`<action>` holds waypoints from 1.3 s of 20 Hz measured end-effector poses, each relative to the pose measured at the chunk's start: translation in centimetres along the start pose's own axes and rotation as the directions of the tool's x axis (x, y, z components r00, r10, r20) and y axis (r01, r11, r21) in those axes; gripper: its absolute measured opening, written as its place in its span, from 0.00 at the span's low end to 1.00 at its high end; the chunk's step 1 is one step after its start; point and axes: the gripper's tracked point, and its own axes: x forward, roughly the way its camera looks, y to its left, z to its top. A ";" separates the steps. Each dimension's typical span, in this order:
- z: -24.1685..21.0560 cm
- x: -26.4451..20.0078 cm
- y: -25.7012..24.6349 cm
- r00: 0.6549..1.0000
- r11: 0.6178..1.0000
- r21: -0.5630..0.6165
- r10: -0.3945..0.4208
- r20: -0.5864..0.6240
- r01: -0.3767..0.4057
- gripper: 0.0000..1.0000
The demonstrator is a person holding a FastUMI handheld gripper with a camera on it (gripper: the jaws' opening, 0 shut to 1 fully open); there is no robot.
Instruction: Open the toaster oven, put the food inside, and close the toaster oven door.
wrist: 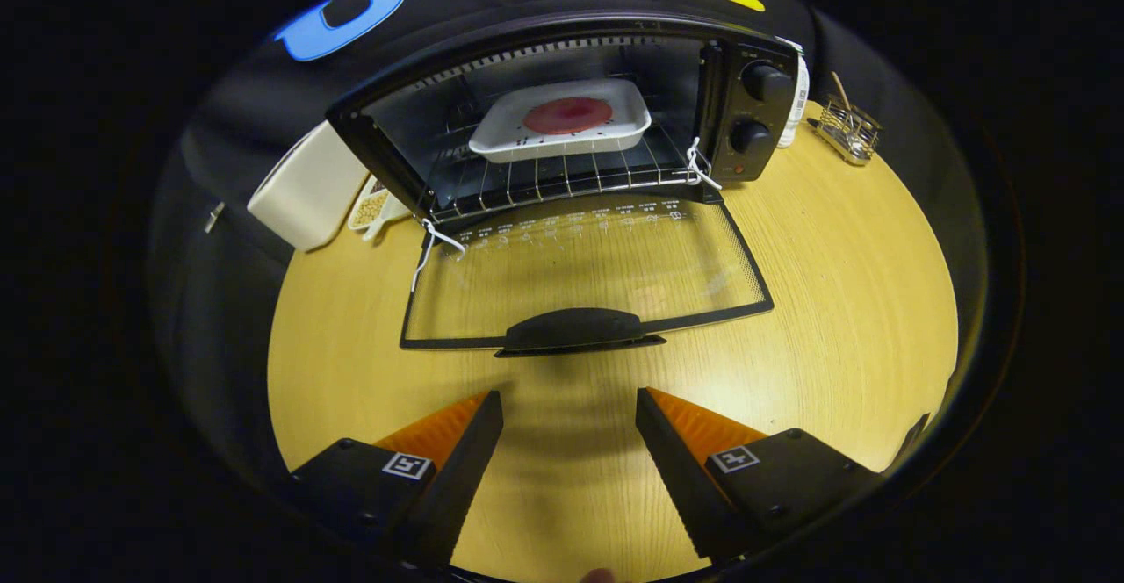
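Note:
A black toaster oven [746,109] stands at the back of the wooden table [834,302]. Its glass door [580,271] lies folded down flat toward me, with the black handle [575,330] at its near edge. Inside, on the wire rack [562,179], sits a white tray [562,122] holding a round reddish slice of food [568,115]. My gripper [569,407] hovers over the table just short of the door handle. It is open and nothing is between its fingers.
A cream-coloured box [303,188] and a small dish of grains [373,207] lie left of the oven. To its right are a white bottle [797,104] and a wire holder [847,131]. White cords [436,245] hang at the door hinges.

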 end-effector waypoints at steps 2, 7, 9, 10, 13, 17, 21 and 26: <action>-0.2 1.1 -0.2 1.000 1.000 -0.021 -0.023 -0.004 0.023 0.99; 0.6 2.9 -0.4 0.998 0.997 -0.046 -0.060 0.020 0.061 0.99; 0.8 3.4 -0.6 0.997 0.996 -0.039 -0.073 0.023 0.074 0.99; 1.0 3.6 -0.8 0.996 0.996 -0.040 -0.081 0.024 0.082 0.99; 1.4 3.7 -0.9 0.996 0.994 -0.063 -0.087 0.027 0.089 0.99; 1.6 2.9 -0.7 0.996 0.994 -0.070 -0.078 0.050 0.081 0.99; 2.1 1.4 -0.6 0.994 0.996 -0.062 -0.062 0.086 0.067 0.99; 3.4 -1.1 -0.2 0.985 0.998 -0.042 -0.030 0.172 0.037 0.99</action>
